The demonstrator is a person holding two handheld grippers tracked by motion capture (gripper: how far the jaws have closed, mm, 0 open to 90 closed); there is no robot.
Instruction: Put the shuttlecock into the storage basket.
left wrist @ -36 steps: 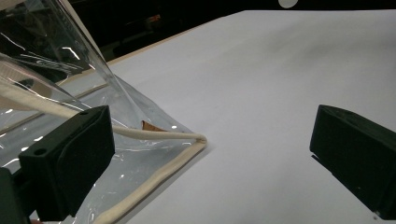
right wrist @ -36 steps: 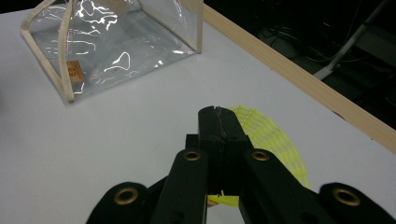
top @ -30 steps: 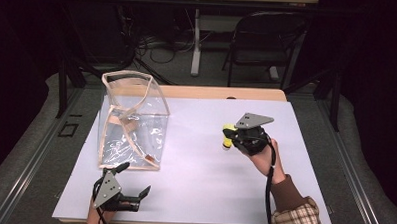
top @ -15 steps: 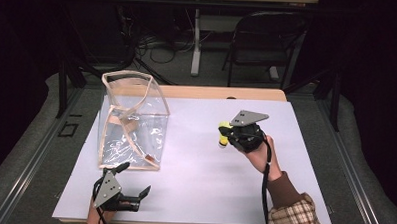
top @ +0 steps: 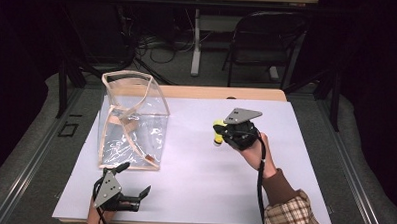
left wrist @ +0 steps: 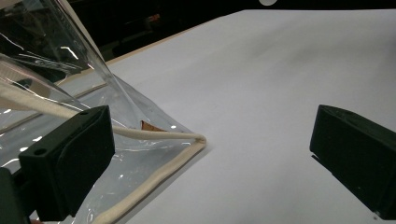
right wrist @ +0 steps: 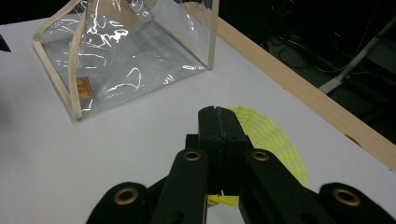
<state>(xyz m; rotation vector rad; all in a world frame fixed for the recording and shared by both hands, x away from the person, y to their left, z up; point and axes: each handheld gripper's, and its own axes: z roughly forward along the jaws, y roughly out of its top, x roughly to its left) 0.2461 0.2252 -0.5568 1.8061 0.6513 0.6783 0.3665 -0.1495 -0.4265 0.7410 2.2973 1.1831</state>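
**High view: net in your right tool, bag off to its left**

High view puts your right tool (top: 220, 134) raised above the middle-right of the white tabletop (top: 294, 185), clamped on a yellow net (top: 217, 132). Its jaws are pressed fully together in the right gripper view, with the net (right wrist: 268, 130) spilling out beyond and beside them. The clear bag (top: 132, 120) stands on the left half of the tabletop, mouth upward, well apart from the net and to the left of your right tool; that gap is what the next move turns on, should the net be meant for the bag. Your right hand is the one carrying, so it has to cross leftward and come over the bag's rim. Your left tool (top: 133, 194) sits low at the near edge, just beside the bag's front corner, jaws spread wide and holding nothing; it is the nearer one for steadying the bag.

How the net is gripped is hidden under the jaws, and what it holds, if anything, cannot be made out. The bag's clear walls glare, so its opening is hard to judge.
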